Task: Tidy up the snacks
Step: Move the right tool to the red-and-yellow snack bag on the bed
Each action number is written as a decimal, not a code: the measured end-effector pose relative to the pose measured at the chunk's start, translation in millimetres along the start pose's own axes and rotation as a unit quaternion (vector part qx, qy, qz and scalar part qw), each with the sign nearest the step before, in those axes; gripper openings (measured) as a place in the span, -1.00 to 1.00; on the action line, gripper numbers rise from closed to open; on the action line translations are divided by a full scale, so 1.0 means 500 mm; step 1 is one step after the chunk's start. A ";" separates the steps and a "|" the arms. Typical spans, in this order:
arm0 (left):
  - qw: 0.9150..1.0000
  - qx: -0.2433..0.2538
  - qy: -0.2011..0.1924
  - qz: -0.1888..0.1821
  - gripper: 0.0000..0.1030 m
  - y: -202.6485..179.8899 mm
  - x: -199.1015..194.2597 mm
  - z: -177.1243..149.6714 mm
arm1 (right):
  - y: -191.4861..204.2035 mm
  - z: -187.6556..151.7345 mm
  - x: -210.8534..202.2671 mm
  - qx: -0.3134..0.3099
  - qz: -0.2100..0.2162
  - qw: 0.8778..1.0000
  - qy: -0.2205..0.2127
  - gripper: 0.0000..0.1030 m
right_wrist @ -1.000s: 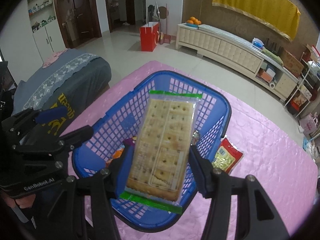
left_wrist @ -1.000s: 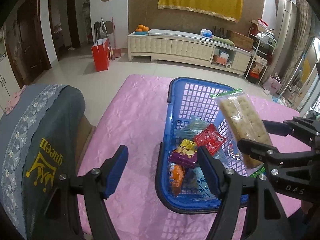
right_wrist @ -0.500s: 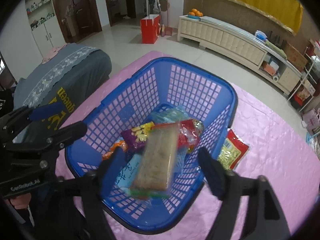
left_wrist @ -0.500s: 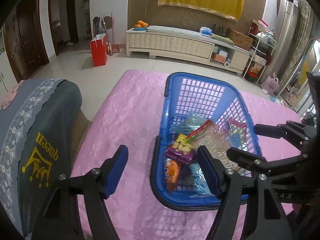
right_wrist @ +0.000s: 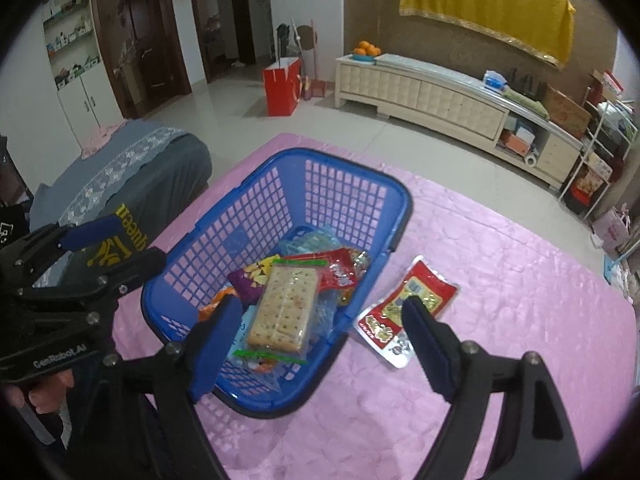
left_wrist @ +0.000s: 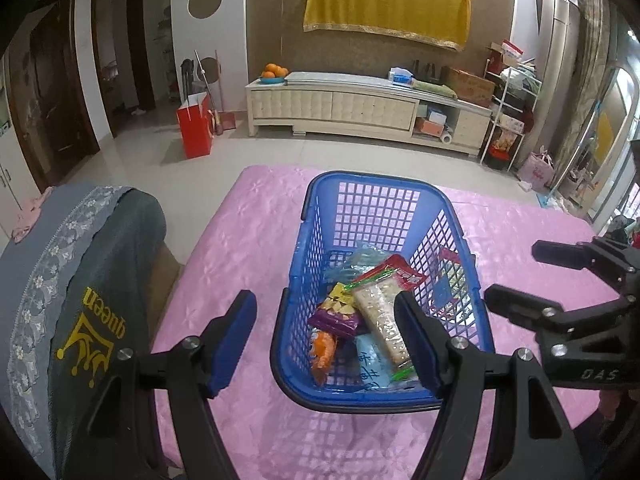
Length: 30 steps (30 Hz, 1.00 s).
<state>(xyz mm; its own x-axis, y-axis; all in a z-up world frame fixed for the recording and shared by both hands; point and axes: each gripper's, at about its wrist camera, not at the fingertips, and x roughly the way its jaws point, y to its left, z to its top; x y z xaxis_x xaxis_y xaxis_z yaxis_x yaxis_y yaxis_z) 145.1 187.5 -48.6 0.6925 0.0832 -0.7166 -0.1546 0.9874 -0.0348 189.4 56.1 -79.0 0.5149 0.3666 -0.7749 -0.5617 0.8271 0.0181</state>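
On the pink-covered surface (right_wrist: 500,280) stands the blue basket (right_wrist: 352,184), already holding a heap of snacks. Topmost lies the cracker packet (right_wrist: 286,308), flat across the smaller bags. Just outside the basket's wall, on the cloth, rests the red snack pouch (right_wrist: 404,308), seemingly the one item not yet put away. The right gripper (right_wrist: 320,344) hovers above the basket's near end; its jaws have just been opening and now stand wide with nothing between them. The left gripper (left_wrist: 324,340) also stands open and empty, over the basket's near left corner.

That pouch looks light, soft and slick, a sealed film bag lying flat, so it may slide under the pads. A pinch across one short sealed edge would likely hold best; its contents cannot be made out, so squeeze gently.
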 end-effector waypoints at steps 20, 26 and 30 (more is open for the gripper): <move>0.997 0.074 0.021 0.016 0.99 -0.108 0.057 0.067 | -0.159 0.000 0.003 0.100 -0.014 0.995 0.023 0.66; 0.996 0.067 0.055 0.021 0.99 -0.111 0.121 0.093 | -0.214 -0.004 0.069 0.144 -0.005 0.988 0.059 0.66; 0.994 0.054 0.091 0.019 0.99 -0.105 0.179 0.111 | -0.252 -0.008 0.124 0.176 0.006 0.980 0.090 0.66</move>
<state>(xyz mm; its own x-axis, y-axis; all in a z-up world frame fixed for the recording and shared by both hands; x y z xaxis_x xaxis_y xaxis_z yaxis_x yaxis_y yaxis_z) 254.4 150.6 -72.3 0.5464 0.1041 -0.8310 -0.0951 0.9935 0.0619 289.5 -27.1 -132.1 0.3701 0.3220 -0.8714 -0.2922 0.9307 0.2199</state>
